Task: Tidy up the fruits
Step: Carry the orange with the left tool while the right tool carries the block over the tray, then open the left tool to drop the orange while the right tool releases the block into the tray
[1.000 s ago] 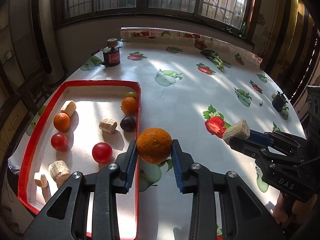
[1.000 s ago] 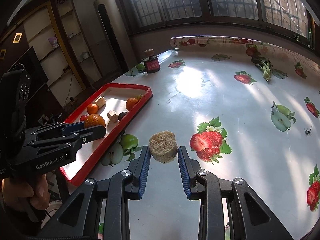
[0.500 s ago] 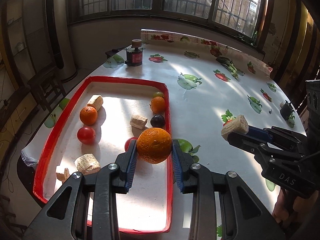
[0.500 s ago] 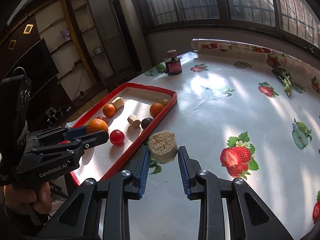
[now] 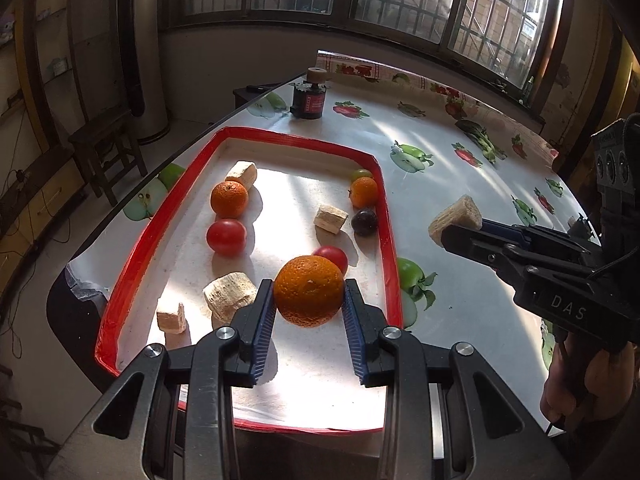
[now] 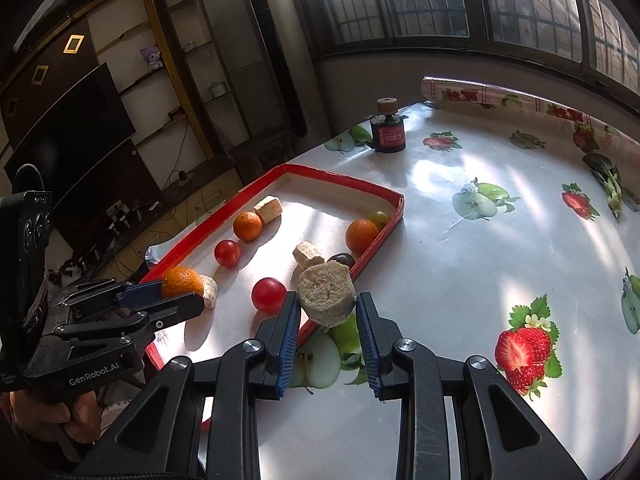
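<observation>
- We had the left gripper point(image 5: 308, 300) clamped on a round, dimpled orange fruit point(image 5: 309, 290), its blue ribbed pads pressed on the two opposite sides at the widest part, with the fruit hanging above the near half of the red-rimmed rectangular tray point(image 5: 124, 276).
- We judged the orange firm but with a springy peel, fairly heavy for its size, and apt to roll once set down; a hold across its middle looked the safest, since pads placed higher or lower could squeeze it out.
- We had the right gripper point(image 6: 328, 306) closed on a pale beige, crumbly cylindrical chunk point(image 6: 326, 294), gripped on its curved sides with the rough flat face turned toward the camera, held just outside the tray's right edge over the glossy fruit-printed tablecloth point(image 6: 460, 264).
- We took that chunk to be light, dry and porous, so slipping seemed unlikely, but its edges looked likely to crumble under a hard squeeze.
- In the tray lay two smaller oranges, two red tomatoes point(image 5: 226, 237), a dark plum point(image 5: 364, 221) and several similar beige chunks, so we reckoned a bare patch near the tray's near edge was the gentlest place for the orange.
</observation>
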The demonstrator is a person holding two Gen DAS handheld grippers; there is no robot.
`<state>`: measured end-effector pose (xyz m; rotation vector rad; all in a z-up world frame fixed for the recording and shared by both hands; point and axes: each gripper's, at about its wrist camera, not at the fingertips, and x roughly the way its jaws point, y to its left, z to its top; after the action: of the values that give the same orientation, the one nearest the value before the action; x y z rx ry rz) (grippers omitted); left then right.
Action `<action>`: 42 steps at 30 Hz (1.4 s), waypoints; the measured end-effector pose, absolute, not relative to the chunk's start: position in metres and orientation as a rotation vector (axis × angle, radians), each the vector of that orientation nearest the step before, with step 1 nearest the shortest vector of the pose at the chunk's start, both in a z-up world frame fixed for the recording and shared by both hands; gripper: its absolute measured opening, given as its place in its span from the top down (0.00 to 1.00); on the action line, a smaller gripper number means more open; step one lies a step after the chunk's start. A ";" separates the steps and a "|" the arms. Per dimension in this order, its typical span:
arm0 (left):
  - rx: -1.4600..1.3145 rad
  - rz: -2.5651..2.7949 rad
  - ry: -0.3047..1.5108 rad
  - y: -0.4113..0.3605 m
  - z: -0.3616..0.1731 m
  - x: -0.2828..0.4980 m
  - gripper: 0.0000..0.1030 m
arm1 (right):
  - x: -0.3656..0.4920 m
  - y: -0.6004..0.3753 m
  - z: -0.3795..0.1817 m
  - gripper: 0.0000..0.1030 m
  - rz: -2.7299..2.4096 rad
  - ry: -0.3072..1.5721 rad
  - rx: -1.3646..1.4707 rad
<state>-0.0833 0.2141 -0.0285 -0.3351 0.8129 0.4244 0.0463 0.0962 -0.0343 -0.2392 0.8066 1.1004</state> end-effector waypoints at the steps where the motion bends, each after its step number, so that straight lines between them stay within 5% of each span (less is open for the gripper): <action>1: -0.336 0.430 0.815 0.216 -0.029 -0.085 0.70 | 0.045 0.100 -0.034 0.72 1.107 0.806 -0.243; 42: -0.427 0.589 0.856 0.299 -0.063 -0.079 0.69 | 0.060 0.180 -0.085 0.72 1.147 0.909 -0.328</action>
<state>-0.0791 0.2991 -0.0625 -0.4268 0.8565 0.5895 0.0595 0.1804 -0.0846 -0.3280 0.9094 1.1465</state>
